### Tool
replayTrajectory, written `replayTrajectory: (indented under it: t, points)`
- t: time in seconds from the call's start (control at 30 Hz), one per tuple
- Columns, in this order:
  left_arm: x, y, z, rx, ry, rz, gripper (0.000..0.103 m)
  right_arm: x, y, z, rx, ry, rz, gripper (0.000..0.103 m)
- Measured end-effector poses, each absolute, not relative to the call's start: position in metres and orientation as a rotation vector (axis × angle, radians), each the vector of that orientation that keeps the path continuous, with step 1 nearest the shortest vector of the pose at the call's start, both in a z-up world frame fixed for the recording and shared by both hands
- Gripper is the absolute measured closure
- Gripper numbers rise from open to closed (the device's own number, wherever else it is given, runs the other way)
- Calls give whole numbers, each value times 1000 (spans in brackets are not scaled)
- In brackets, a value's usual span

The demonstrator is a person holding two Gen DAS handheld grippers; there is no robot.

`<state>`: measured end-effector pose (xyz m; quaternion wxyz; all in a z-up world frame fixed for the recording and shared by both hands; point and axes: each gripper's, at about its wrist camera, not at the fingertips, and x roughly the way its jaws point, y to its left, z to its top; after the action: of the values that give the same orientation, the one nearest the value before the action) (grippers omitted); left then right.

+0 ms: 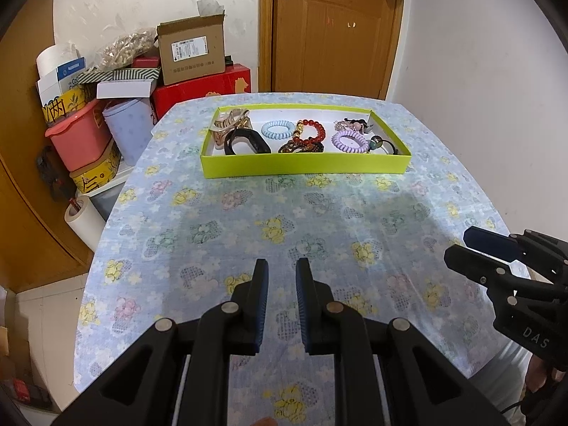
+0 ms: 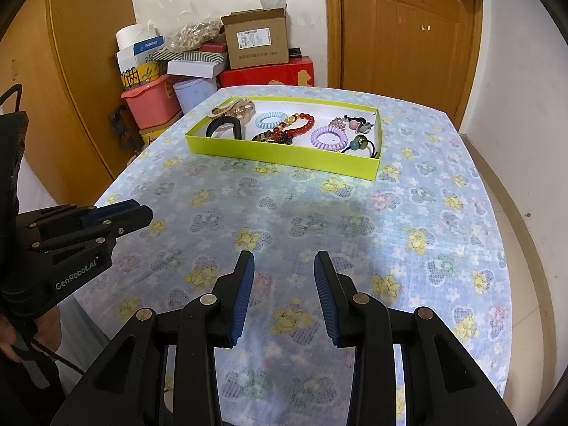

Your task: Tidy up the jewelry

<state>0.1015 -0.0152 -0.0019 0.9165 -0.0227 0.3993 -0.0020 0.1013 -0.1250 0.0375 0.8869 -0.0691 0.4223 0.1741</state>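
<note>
Left gripper (image 1: 281,269): jaws parted by a narrow gap, nothing between. Right gripper (image 2: 284,262): jaws wider apart, empty. Both poised above flowered tablecloth (image 1: 319,213). Green tray (image 2: 284,154) at 12 o'clock, well apart, holding hair claws, coil ties, bead bracelets (image 2: 301,122).

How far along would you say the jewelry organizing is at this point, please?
Done: the pieces, including the red bead bracelet and purple coil tie, sit inside the green box. In hand: nothing; the left gripper and right gripper are open, empty. Left: nothing loose shows on the tablecloth.
</note>
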Motion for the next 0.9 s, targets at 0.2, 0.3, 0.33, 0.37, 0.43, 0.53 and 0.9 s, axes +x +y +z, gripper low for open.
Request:
replayTrajectory:
  t: [0.2, 0.3, 0.33, 0.37, 0.43, 0.53, 0.9]
  points:
    - [103, -14, -4, -46, 829, -6, 86, 102, -124, 37, -143, 879, 363, 67]
    - [104, -13, -5, -49, 833, -5, 86, 102, -124, 37, -144, 879, 362, 67]
    - [105, -13, -5, -48, 834, -3, 86, 103, -124, 36, -144, 879, 362, 67]
    - [105, -13, -5, -49, 835, -3, 86, 103, -124, 37, -144, 879, 362, 67]
    - [105, -13, -5, -50, 836, -4, 86, 103, -124, 36, -144, 879, 363, 67]
    - [105, -13, -5, -50, 837, -5, 86, 103, -124, 36, -144, 879, 363, 67]
    - [104, -15, -5, -46, 836, -9, 86, 103, -124, 37, -144, 877, 362, 67]
